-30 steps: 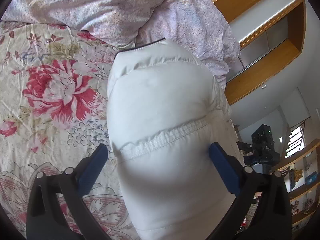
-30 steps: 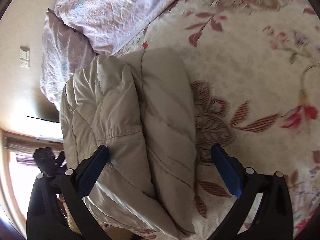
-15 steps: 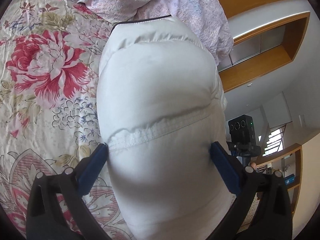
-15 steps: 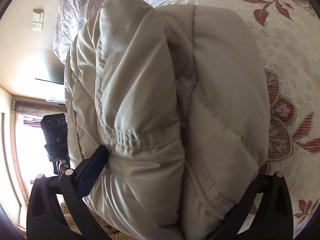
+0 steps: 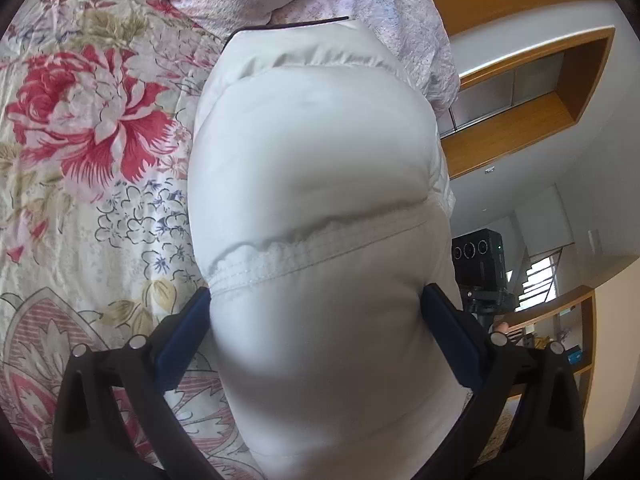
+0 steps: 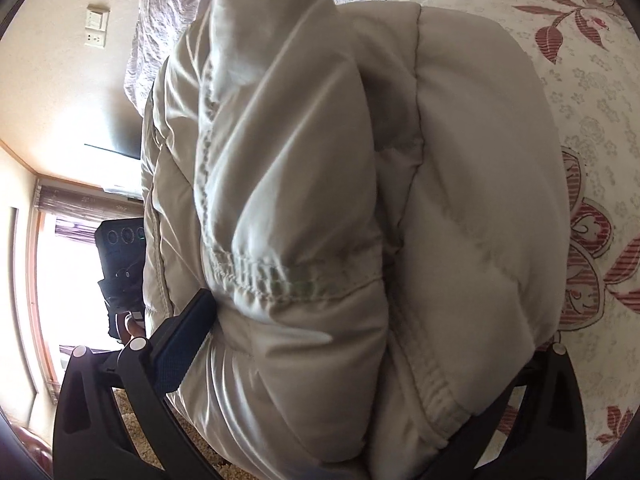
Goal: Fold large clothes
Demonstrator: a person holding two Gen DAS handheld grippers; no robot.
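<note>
Between both sets of wide-spread jaws — folded white puffer jacket, pads touching its sides, on floral bedsheet.

The left gripper fingers straddle the puffy white jacket on the floral bedspread.

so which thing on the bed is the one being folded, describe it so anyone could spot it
On the floral bedspread, below the lilac quilt, lies a puffy jacket. It is the only plain, pale quilted thing there, with a dark collar edge.
</note>
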